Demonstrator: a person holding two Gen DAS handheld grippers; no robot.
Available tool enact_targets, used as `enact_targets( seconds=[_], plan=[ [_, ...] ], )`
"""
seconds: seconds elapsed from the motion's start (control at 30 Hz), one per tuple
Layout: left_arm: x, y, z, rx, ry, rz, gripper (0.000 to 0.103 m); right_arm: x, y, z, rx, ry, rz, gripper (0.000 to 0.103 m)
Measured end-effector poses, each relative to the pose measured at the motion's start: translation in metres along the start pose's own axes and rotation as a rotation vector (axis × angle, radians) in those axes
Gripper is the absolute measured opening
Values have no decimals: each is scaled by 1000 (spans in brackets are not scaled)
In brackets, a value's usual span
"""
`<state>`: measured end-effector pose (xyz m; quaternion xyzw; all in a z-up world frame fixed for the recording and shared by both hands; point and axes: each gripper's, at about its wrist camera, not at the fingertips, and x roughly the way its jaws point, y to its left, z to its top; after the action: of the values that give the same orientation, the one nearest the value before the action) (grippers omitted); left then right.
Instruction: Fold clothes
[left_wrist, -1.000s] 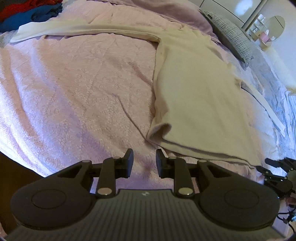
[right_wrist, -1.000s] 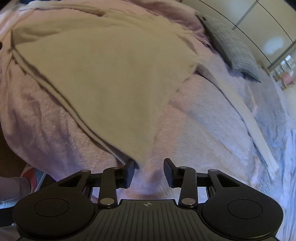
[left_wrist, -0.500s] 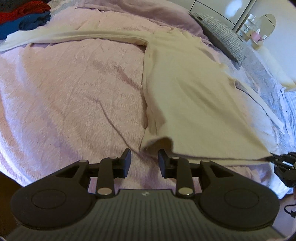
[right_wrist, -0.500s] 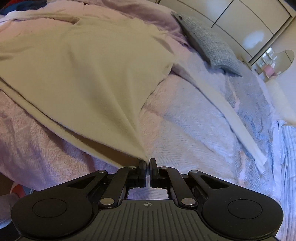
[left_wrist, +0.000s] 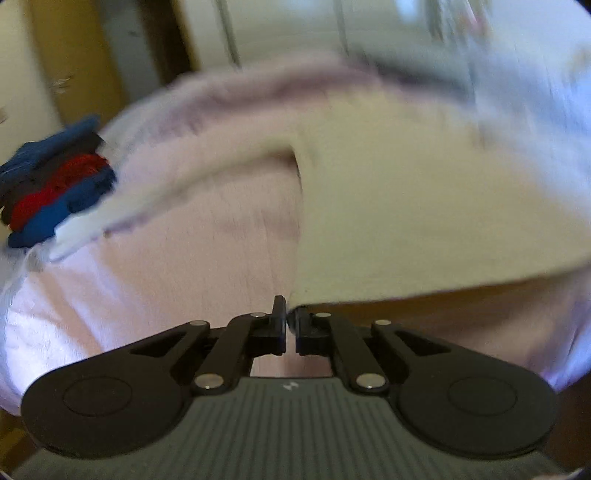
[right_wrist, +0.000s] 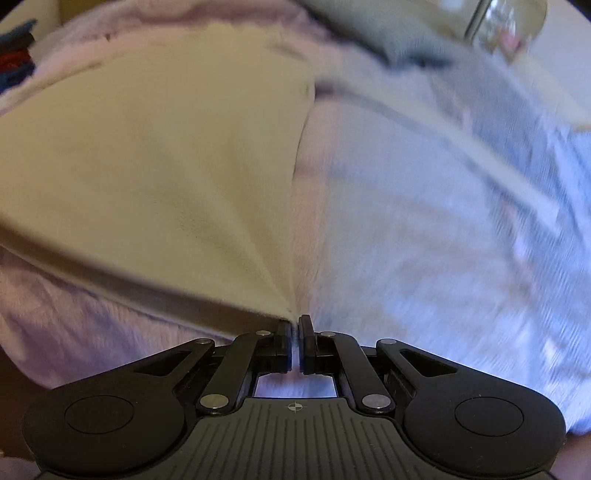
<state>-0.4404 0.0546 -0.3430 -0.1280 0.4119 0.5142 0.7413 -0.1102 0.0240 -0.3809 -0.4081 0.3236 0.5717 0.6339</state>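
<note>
A cream long-sleeved shirt lies spread on the pink bedspread, one sleeve stretched out to the left. My left gripper is shut on the shirt's near left hem corner, which is lifted off the bed. In the right wrist view the same shirt fans out from my right gripper, which is shut on the near right hem corner. The hem between the two corners hangs raised with shadow beneath. Both views are motion-blurred.
A pile of blue and red clothes sits at the far left of the bed. A grey pillow lies at the head. The shirt's other sleeve trails across the pale blue cover. Wardrobe doors stand behind.
My left gripper closed on the left hem corner, after the right one closed on the right corner. Both have lifted the hem and tilted upward, so the far wall shows.
</note>
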Motion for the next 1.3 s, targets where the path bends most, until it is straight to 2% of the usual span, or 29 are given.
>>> enact_targets(
  seconds=[0.07,0.13,0.17,0.27,0.37,0.43,0.53,0.63,0.73,0.8,0.87,0.97,1.03,1.1,1.17,1.23,1.3],
  plan=[
    [11,-11,-7,79,42,-15,4,3,5,1,-10,18,-24,1],
    [9,-20,-7,162,21,-16,4,-1,9,3,-62,13,-45,1],
    [8,-20,-7,173,26,-26,6,-4,12,1,-107,12,-47,1],
    [8,-6,-15,135,101,-29,7,-11,19,-6,-234,49,-40,3],
    [-1,24,-18,28,180,-12,7,-13,7,-11,-250,204,-38,3],
    [-15,48,-9,-81,176,-15,7,-34,-11,-5,-165,170,-48,3],
    [-22,69,21,-227,82,-81,7,-62,-31,21,0,24,-4,4],
    [3,69,55,-361,-4,-193,7,-55,-27,53,86,-75,122,4],
    [44,54,86,-392,-48,-261,9,-31,-6,82,118,-110,207,5],
    [71,41,98,-363,-42,-283,10,-10,3,95,134,-131,236,5],
    [91,28,98,-321,3,-277,10,14,4,99,123,-109,223,5],
    [97,20,71,-283,110,-277,9,36,0,75,63,-32,170,4],
    [82,23,48,-279,126,-278,10,28,-14,44,41,-31,148,4],
    [67,26,34,-279,165,-261,9,18,-30,21,66,10,139,4],
    [52,28,32,-283,192,-243,9,8,-42,12,138,65,172,4],
    [43,34,43,-307,187,-246,9,-1,-51,25,169,75,184,5],
    [43,42,64,-338,143,-259,11,-1,-56,46,200,54,188,5]
  ],
)
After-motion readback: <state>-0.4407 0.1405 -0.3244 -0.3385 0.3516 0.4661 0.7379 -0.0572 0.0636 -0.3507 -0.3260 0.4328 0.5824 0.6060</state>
